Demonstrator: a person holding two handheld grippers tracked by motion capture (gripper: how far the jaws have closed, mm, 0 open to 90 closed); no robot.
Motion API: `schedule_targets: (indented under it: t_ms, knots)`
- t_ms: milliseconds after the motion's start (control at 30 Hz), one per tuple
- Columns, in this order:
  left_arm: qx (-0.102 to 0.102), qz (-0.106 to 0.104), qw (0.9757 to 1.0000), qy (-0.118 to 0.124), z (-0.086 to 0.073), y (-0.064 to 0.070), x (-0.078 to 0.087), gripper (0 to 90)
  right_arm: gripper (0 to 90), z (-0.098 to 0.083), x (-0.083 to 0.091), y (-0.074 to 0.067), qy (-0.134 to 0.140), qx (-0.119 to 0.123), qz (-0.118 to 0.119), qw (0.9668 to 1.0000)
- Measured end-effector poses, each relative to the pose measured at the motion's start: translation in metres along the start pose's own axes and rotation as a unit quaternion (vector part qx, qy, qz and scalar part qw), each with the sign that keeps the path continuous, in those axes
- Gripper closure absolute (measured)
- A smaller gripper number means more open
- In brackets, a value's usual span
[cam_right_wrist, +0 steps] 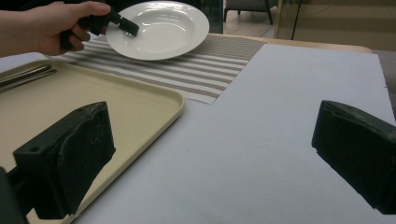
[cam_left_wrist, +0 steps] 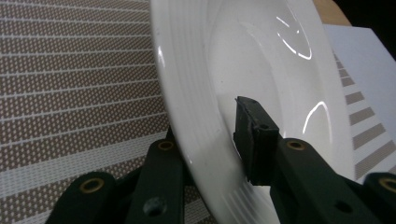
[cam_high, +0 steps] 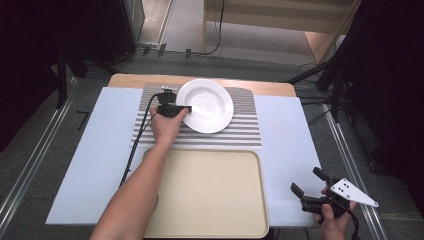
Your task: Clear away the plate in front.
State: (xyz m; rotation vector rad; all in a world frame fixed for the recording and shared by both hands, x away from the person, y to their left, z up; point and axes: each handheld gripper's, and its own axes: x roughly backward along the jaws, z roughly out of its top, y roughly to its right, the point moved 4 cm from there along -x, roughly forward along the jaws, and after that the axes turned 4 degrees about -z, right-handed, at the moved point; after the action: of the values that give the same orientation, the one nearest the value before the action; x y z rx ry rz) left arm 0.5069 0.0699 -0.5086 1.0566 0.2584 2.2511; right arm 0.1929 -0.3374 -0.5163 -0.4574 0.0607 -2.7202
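Left tool (cam_high: 186, 109) pinches the plate (cam_high: 210, 102) rim, seemingly tilting it; next, probably lift toward the tray (cam_high: 210, 190). Right tool (cam_high: 308, 184) sits spread, idle.

Floor (cam_high: 190, 22): grey, pale strip running far
Far wall (cam_high: 280, 12): light wood panel
Sides: black drapes (cam_high: 390, 75) left and right
Rails (cam_high: 30, 165): metal, along both table sides
Cables (cam_high: 218, 30): black, on far floor
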Motion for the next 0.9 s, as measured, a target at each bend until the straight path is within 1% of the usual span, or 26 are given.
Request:
schedule_targets:
  t_ms: [33, 67, 100, 133, 233, 300, 333, 367, 400, 433, 467, 600, 633, 667, 733, 767, 800, 833, 867, 900]
  knots:
    - [-0.007, 0.0, 1.0, 0.004, 0.001, 0.002, 0.001, 73.1, 0.0, 0.0, 0.0, 0.0, 0.001, 0.0, 0.0, 1.0]
    - [-0.007, 0.0, 1.0, 0.004, 0.001, 0.002, 0.001, 74.3, 0.0, 0.0, 0.0, 0.0, 0.001, 0.0, 0.0, 1.0]
    - [-0.008, -0.002, 0.9999, 0.01, 0.001, 0.004, 0.001, 76.0, 0.0, 0.0, 0.001, 0.001, 0.001, 0.0, -0.001, 1.0]
    - [-0.005, -0.005, 0.9998, 0.016, 0.003, 0.007, 0.001, 77.1, 0.0, 0.0, 0.001, 0.001, 0.0, 0.001, -0.002, 1.0]
    - [0.0, -0.003, 0.9998, 0.019, 0.004, 0.009, 0.002, 78.4, 0.0, 0.0, 0.002, 0.0, 0.0, 0.0, -0.003, 1.0]
    - [0.019, -0.015, 0.9994, 0.022, 0.004, 0.005, 0.001, 79.3, 0.0, 0.0, 0.002, 0.001, 0.002, 0.001, -0.004, 1.0]
    - [0.036, -0.023, 0.9987, 0.028, 0.004, 0.003, 0.002, 80.0, 0.0, 0.0, 0.003, 0.002, 0.003, -0.001, -0.004, 1.0]
    - [0.059, -0.032, 0.9971, 0.037, 0.004, 0.0, 0.002, 81.3, 0.0, 0.0, 0.003, 0.002, 0.003, -0.002, -0.006, 1.0]
    - [0.07, -0.04, 0.9959, 0.041, 0.003, -0.003, 0.002, 82.3, 0.0, 0.0, 0.003, 0.003, 0.003, -0.002, -0.006, 1.0]
    - [0.074, -0.041, 0.9956, 0.041, 0.003, -0.004, 0.002, 82.4, 0.0, 0.0, 0.004, 0.003, 0.004, -0.002, -0.007, 1.0]
    - [0.073, -0.042, 0.9956, 0.04, 0.003, -0.004, 0.002, 82.5, 0.0, 0.0, 0.004, 0.003, 0.004, -0.002, -0.007, 1.0]
    - [0.086, -0.041, 0.9948, 0.037, 0.003, -0.005, 0.002, 82.6, 0.0, -0.001, 0.006, 0.007, 0.005, -0.006, -0.009, 0.9999]
    - [0.097, -0.045, 0.9937, 0.035, 0.003, -0.006, 0.002, 82.6, 0.0, -0.001, 0.006, 0.007, 0.005, -0.007, -0.01, 0.9999]
    - [0.097, -0.045, 0.9937, 0.035, 0.003, -0.006, 0.002, 82.6, 0.0, -0.001, 0.006, 0.007, 0.005, -0.007, -0.01, 0.9999]
    - [0.112, -0.046, 0.9919, 0.037, 0.002, -0.009, 0.003, 82.5, 0.0, -0.001, 0.005, 0.007, 0.005, -0.006, -0.01, 0.9999]
    - [0.114, -0.047, 0.9917, 0.037, 0.001, -0.011, 0.004, 82.5, 0.0, -0.001, 0.006, 0.007, 0.005, -0.006, -0.01, 0.9999]
    - [0.123, -0.048, 0.9904, 0.041, 0.001, -0.013, 0.006, 82.5, 0.0, -0.001, 0.006, 0.008, 0.006, -0.004, -0.01, 0.9999]
    - [0.123, -0.048, 0.9904, 0.041, 0.001, -0.013, 0.006, 82.5, 0.0, -0.001, 0.006, 0.008, 0.006, -0.004, -0.01, 0.9999]
    - [0.129, -0.052, 0.9894, 0.042, 0.0, -0.015, 0.007, 82.5, 0.0, -0.001, 0.006, 0.008, 0.005, -0.005, -0.011, 0.9999]
    - [0.137, -0.058, 0.9879, 0.044, 0.0, -0.017, 0.008, 82.6, 0.0, -0.001, 0.006, 0.008, 0.006, -0.005, -0.012, 0.9999]
